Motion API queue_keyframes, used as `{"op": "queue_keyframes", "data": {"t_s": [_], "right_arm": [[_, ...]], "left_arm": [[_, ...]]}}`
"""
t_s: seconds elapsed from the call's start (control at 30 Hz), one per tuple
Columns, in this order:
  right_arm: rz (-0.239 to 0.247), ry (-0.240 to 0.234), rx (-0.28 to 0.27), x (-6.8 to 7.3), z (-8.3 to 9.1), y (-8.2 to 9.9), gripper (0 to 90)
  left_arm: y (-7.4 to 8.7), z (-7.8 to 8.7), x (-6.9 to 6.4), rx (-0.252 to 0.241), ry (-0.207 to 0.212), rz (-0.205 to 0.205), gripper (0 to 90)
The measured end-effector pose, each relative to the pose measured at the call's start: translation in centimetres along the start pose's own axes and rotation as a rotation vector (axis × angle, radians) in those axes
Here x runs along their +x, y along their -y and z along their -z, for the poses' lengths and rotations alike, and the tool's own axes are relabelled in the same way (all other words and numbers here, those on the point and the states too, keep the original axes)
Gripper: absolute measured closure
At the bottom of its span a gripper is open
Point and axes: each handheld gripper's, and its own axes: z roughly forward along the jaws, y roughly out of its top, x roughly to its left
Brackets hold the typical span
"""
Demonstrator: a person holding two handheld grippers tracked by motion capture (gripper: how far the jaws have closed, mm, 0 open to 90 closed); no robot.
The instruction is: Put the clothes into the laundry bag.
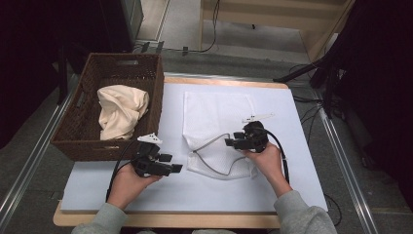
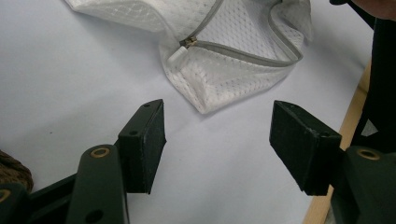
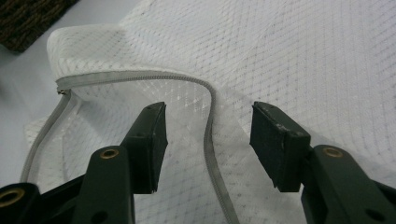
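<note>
A white mesh laundry bag (image 1: 219, 126) with a grey zipper lies flat on the pale blue table mat (image 1: 195, 190), its zipper mouth partly undone. My right gripper (image 1: 230, 142) hovers over the bag's open edge. In the right gripper view the grey zipper band (image 3: 212, 135) runs between the two pads without either pad touching it; that gripper (image 3: 208, 140) is open. My left gripper (image 1: 176, 168) rests low on the mat to the bag's left, open and with nothing in it. In the left gripper view the bag's near corner (image 2: 210, 88) and zipper pull (image 2: 187, 43) lie beyond the gripper (image 2: 217, 140).
A dark brown wicker basket (image 1: 78, 141) stands at the table's left with a cream cloth (image 1: 121, 111) bundled inside. The wooden table edge (image 1: 160, 219) runs along the front. Cables trail from both grippers, and dark furniture flanks the table.
</note>
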Motion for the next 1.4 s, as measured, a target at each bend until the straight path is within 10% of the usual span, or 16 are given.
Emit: {"op": "queue_keyframes", "data": {"t_s": [0.67, 1.03, 1.4], "right_arm": [[0.041, 0.009, 0.07, 0.2, -3.0, -0.3, 53.9], [0.056, 0.035, 0.087, 0.8, -3.5, -0.3, 85.3], [0.04, 0.048, -0.014, 0.8, -0.8, -1.8, 87.6]], "left_arm": [[0.3, 0.1, 0.1, -0.001, -0.006, 0.009, 36.5], [0.2, 0.1, 0.0, -0.001, 0.0, 0.006, 36.8], [0.2, 0.2, 0.0, -0.003, 0.003, 0.008, 37.4]]}}
